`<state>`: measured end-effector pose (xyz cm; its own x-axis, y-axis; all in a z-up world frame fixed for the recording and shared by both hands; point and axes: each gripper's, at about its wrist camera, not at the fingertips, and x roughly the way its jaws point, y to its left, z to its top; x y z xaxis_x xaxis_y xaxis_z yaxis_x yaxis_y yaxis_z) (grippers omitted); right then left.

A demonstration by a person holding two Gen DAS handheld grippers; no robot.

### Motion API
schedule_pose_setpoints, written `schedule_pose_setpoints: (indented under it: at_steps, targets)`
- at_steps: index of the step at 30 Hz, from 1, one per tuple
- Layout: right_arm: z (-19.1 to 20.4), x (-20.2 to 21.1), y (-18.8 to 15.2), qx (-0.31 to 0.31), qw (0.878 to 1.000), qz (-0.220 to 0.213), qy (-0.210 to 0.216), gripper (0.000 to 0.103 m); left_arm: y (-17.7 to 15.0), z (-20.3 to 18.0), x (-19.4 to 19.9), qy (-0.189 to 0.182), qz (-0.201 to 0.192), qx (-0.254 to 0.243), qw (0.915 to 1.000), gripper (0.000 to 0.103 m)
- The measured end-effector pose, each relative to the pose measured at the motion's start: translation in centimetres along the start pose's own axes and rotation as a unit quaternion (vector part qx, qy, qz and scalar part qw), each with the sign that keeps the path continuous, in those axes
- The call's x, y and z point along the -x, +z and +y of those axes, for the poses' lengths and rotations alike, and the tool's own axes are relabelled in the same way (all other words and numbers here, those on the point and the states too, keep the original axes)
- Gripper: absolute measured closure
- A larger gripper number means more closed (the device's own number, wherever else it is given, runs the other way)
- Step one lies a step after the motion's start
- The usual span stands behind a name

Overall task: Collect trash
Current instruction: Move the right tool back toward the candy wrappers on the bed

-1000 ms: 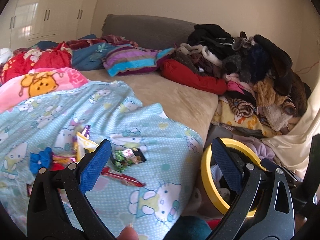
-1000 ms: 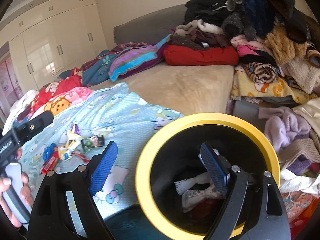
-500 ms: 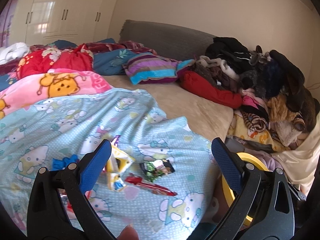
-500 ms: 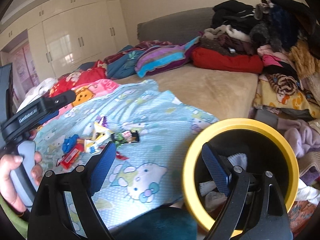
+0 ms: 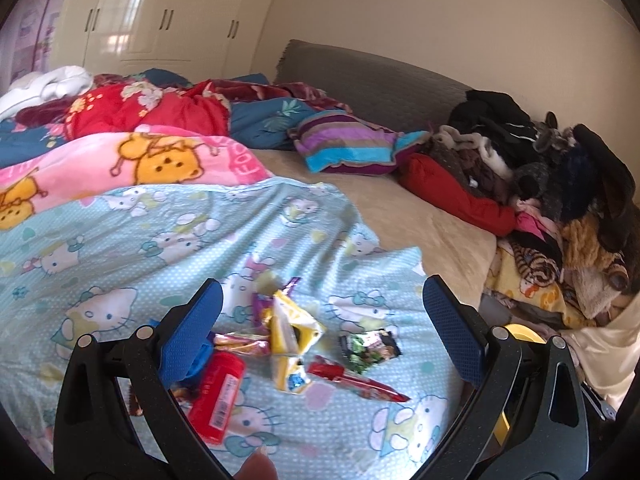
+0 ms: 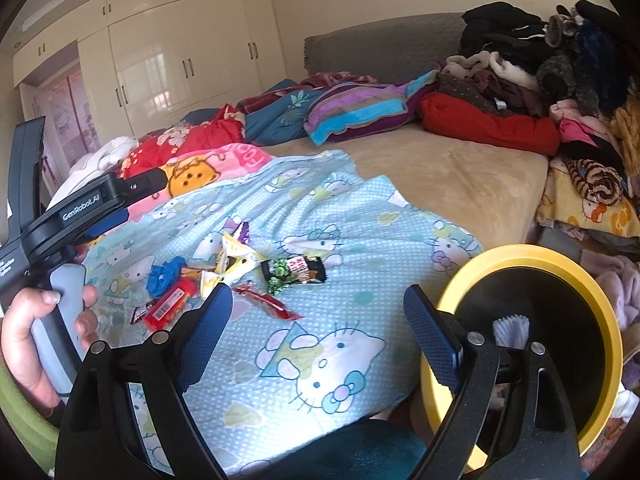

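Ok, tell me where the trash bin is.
The yellow-rimmed bin stands off the bed's near edge, lower right in the right wrist view, beside the Hello Kitty blanket.

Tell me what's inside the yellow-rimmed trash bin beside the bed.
In the right wrist view, the yellow-rimmed bin has a dark interior holding a crumpled white piece. The right gripper, open and empty, covers the lower part, so anything deeper cannot be seen.

Blanket [image 5: 168, 236]: light blue w/ white dots & cat print. 2nd blanket [image 5: 132, 160] pink w/ yellow bear print. Pillow [image 5: 348, 144]: purple/teal stripes. Sheet [image 6: 460, 184] tan. Bin [image 6: 532, 252]: yellow rim, black inside. Wrappers: yellow [image 5: 292, 332], red [image 5: 218, 396], green/black [image 5: 368, 348], purple [image 5: 290, 286]. Gripper pads [image 5: 192, 328] blue, frames black. Wardrobe [image 6: 168, 52] cream, headboard [image 5: 368, 76] grey.
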<state>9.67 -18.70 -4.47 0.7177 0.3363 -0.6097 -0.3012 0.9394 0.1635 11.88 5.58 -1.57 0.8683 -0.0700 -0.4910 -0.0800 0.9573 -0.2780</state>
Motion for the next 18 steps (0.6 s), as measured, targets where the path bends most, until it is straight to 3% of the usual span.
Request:
schedule_pose_setpoints:
  at_steps: [18]
  targets:
    - [1.6,-4.7,-0.3,0.035,0.998,0.045,0.008,0.018,-0.4,5.7,-1.2,0.062,0.015,0.044,0.997,0.011]
